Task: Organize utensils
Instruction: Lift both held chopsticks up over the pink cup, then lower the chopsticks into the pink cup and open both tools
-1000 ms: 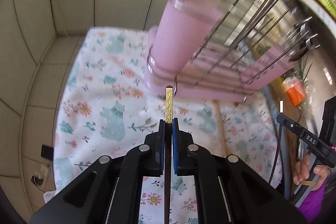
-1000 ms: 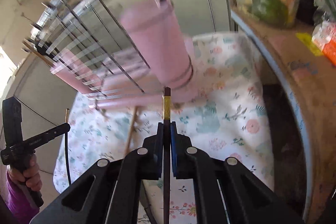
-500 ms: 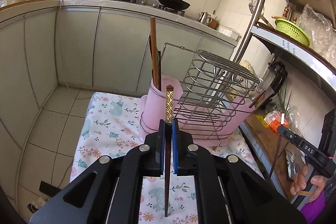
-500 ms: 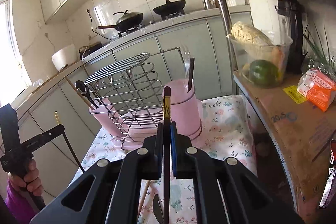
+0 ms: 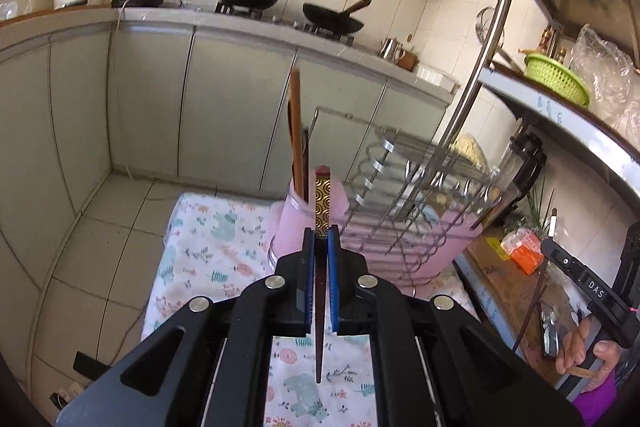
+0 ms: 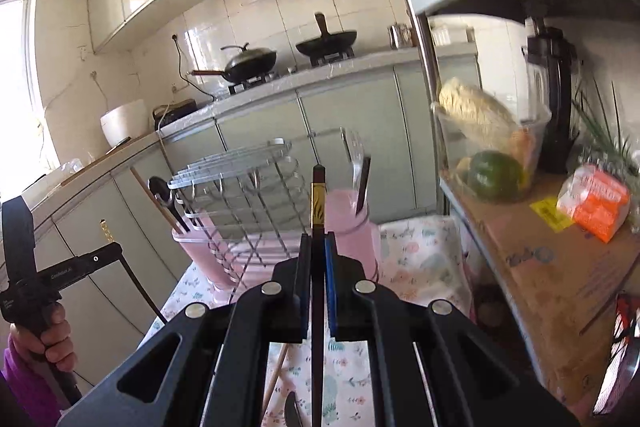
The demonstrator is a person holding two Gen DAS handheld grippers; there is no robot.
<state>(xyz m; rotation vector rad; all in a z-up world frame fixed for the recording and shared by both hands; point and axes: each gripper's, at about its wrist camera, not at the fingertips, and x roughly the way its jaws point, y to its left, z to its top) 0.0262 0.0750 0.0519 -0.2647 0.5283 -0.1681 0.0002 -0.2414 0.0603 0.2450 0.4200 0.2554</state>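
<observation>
My left gripper (image 5: 320, 233) is shut on a dark chopstick (image 5: 322, 199) with a gold patterned top, held upright in front of the pink utensil cup (image 5: 290, 231). Wooden chopsticks (image 5: 297, 135) stand in that cup. My right gripper (image 6: 318, 237) is shut on a second dark chopstick (image 6: 318, 199) with a gold band, just before the same pink cup (image 6: 352, 231), which holds a fork (image 6: 354, 147) and a dark handle. The wire dish rack (image 6: 240, 183) on its pink tray stands beside the cup. A wooden chopstick (image 6: 276, 375) and a knife (image 6: 294, 409) lie on the floral cloth.
The floral cloth (image 5: 208, 239) covers a low table. A metal shelf post (image 5: 486, 39) and a cardboard box (image 6: 560, 279) with vegetables stand at the right. Kitchen cabinets (image 5: 224, 107) with woks lie behind. The other gripper with a hand shows at each view's edge.
Both grippers have risen and tilted up from the cloth, each with its chopstick. The cup and rack dropped lower in view and the kitchen counter came into sight.
</observation>
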